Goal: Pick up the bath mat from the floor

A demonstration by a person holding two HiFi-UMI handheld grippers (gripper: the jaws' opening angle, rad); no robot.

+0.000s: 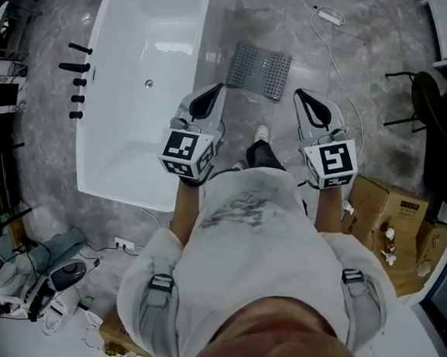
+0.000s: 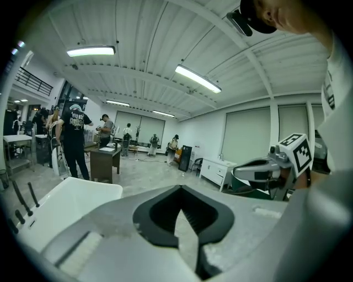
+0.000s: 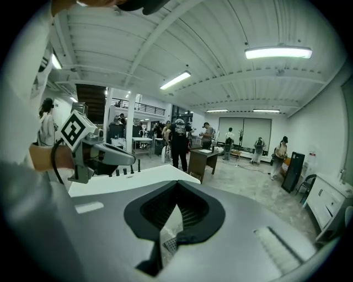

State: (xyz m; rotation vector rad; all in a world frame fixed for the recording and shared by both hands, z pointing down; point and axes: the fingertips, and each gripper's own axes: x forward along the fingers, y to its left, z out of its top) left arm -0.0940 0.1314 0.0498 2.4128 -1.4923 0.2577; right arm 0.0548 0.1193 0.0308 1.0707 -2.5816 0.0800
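Where the grey marbled floor [image 1: 350, 60] runs alongside the white oval bathtub [image 1: 143, 35], the grey perforated rectangular bath mat [image 1: 259, 70] lies flat, just beside the tub's long wall and untouched. Both tools are held out in front of the person, apart from the mat and nearer the body than it is. The left hand-held gripper [image 1: 209, 96] [image 2: 179, 188] has its jaws pressed together with nothing between them. The right hand-held gripper [image 1: 308, 100] [image 3: 177, 183] is likewise fully closed and empty. Between the two shows the person's white shoe [image 1: 262, 132]. Brown cardboard boxes [image 1: 388, 211] stand on the floor off to the person's right.
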